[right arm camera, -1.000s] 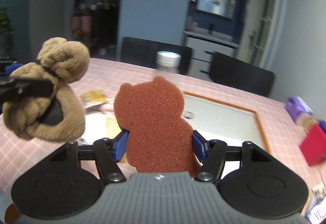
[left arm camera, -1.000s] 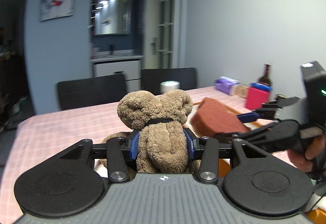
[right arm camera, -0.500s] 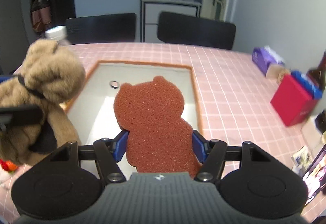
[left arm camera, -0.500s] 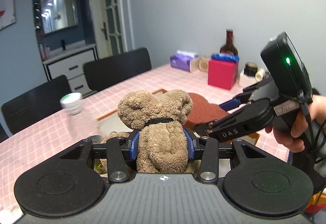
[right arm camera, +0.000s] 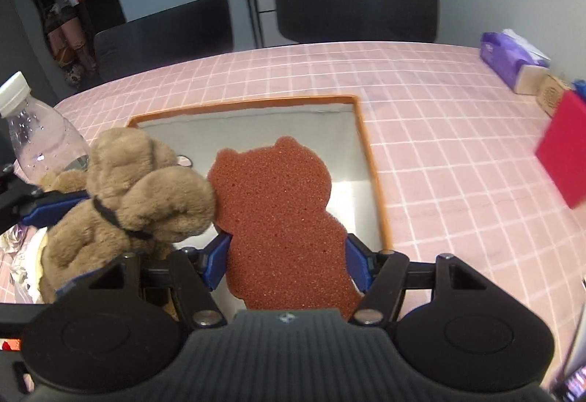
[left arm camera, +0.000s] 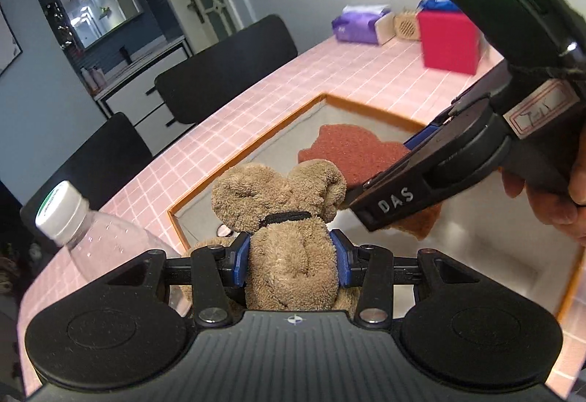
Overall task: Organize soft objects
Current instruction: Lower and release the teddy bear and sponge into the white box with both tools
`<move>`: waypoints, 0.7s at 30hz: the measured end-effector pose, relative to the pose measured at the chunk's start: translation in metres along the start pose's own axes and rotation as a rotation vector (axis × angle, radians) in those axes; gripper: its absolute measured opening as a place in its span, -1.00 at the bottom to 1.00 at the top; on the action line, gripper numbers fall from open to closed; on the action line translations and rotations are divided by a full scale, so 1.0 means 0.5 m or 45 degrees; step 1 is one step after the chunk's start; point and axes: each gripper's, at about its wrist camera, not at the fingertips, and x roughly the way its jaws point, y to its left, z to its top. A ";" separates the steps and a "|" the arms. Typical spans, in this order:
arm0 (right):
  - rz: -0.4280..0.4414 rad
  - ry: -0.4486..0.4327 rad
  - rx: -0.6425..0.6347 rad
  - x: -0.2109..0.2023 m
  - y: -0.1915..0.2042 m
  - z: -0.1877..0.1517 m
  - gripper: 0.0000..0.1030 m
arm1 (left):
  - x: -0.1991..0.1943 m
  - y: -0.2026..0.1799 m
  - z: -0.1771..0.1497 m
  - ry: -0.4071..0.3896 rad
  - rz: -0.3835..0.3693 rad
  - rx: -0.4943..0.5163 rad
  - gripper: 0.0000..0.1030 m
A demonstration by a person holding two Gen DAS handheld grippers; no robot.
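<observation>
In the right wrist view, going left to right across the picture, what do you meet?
Clear plastic bottle → brown plush bear → bear-shaped reddish-brown sponge → orange rim of the white tray → purple tissue pack → red box.

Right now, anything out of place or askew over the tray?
Nothing damaged or spilled. The plush bear and bear-shaped sponge sit squarely in their grippers but crowd together, seemingly touching, over the tray.
</observation>
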 end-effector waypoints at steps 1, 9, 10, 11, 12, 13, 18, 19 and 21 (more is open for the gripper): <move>-0.015 -0.007 -0.015 0.006 0.003 0.004 0.26 | 0.007 -0.003 0.004 0.008 0.024 0.020 0.00; -0.092 -0.030 -0.143 0.039 0.028 0.016 0.32 | 0.059 -0.020 0.016 0.100 0.130 0.125 0.16; -0.097 -0.032 -0.154 0.040 0.029 0.016 0.32 | 0.063 -0.022 0.013 0.106 0.132 0.137 0.18; -0.095 -0.035 -0.162 0.040 0.029 0.015 0.34 | 0.068 -0.023 0.010 0.111 0.136 0.144 0.19; -0.089 -0.038 -0.168 0.039 0.030 0.012 0.36 | 0.072 -0.024 0.007 0.118 0.141 0.149 0.22; -0.088 -0.040 -0.176 0.040 0.031 0.011 0.37 | 0.076 -0.025 0.006 0.121 0.139 0.147 0.25; -0.084 -0.040 -0.191 0.044 0.027 0.014 0.37 | 0.072 -0.029 0.001 0.109 0.171 0.168 0.43; -0.083 -0.039 -0.192 0.042 0.030 0.009 0.37 | 0.071 -0.029 0.001 0.109 0.183 0.174 0.44; -0.081 -0.033 -0.192 0.040 0.029 0.010 0.37 | 0.064 -0.029 0.002 0.106 0.183 0.186 0.45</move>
